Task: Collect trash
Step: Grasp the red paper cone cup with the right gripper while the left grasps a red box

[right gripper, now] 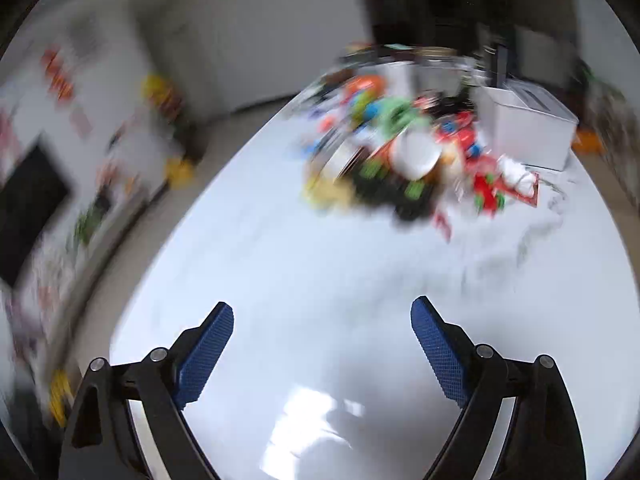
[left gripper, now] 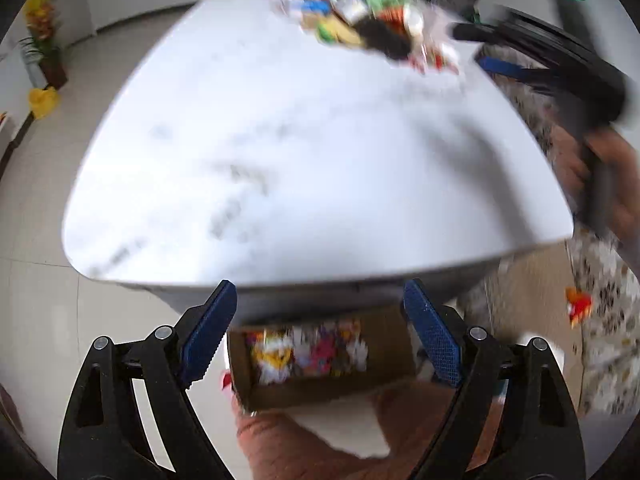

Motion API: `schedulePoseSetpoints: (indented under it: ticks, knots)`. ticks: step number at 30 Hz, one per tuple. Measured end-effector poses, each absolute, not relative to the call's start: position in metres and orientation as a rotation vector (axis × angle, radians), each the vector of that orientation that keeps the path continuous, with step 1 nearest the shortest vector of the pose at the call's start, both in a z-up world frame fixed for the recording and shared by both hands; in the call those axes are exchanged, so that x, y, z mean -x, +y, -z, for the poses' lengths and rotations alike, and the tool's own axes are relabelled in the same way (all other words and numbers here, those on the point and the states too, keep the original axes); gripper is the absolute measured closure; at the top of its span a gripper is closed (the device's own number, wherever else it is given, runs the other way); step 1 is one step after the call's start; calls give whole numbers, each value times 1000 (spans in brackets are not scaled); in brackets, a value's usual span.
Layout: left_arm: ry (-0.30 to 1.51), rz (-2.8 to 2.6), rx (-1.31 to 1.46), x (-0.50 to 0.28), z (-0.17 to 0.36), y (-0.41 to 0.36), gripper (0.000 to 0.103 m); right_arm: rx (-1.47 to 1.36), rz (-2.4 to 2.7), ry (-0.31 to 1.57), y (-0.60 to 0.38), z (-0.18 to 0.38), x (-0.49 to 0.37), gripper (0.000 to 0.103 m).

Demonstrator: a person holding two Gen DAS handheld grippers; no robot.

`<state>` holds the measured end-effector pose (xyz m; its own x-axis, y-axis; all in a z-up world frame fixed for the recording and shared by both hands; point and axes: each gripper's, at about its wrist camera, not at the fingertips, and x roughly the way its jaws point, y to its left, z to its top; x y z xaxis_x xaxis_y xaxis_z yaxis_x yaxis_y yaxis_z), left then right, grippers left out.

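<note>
A heap of colourful wrappers and packets, the trash pile [left gripper: 352, 20], lies at the far end of a white marble table [left gripper: 304, 152]; it also shows in the right wrist view [right gripper: 400, 156]. My left gripper [left gripper: 320, 300] is open and empty, off the table's near edge, above a brown cardboard box [left gripper: 324, 356] with several colourful wrappers inside, standing on the floor. My right gripper [right gripper: 322, 320] is open and empty above the bare near part of the table [right gripper: 320, 280]. It also shows in the left wrist view [left gripper: 560, 64], held over the table's right side. Both views are motion-blurred.
A white box [right gripper: 528, 128] stands on the table right of the pile. One red-orange wrapper [left gripper: 578, 306] lies on the patterned floor at the right. A flower pot [left gripper: 44, 40] and yellow object [left gripper: 42, 100] stand by the wall at the left.
</note>
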<state>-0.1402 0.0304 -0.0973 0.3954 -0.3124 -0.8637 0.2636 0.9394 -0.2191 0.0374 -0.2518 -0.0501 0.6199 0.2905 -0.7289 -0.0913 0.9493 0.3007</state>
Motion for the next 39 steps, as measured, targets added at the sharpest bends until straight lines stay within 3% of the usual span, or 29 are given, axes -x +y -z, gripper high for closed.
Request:
schedulePoseSetpoints:
  ticks: [4, 8, 9, 10, 12, 24, 33, 39]
  knots:
    - [1078, 313, 100, 140, 90, 42, 19, -620, -54, 898, -304, 70, -136, 15]
    - [1092, 286, 128, 147, 93, 50, 19, -823, 40, 951, -327, 98, -199, 18]
    - [1099, 288, 132, 147, 94, 51, 19, -837, 58, 978, -328, 102, -208, 41]
    - [1112, 282, 124, 148, 97, 52, 19, -877, 69, 1008, -331, 107, -215, 50]
    - [1125, 279, 114, 146, 101, 53, 19, -907, 64, 1001, -335, 103, -216, 54]
    - [1081, 357, 52, 88, 88, 27, 19, -818, -171, 926, -366, 22, -73, 54]
    - [998, 418, 173, -91, 58, -52, 19, -597, -120, 944, -364, 28, 67, 54]
    - [1071, 271, 348, -232, 80, -92, 19, -521, -103, 947, -348, 37, 103, 53]
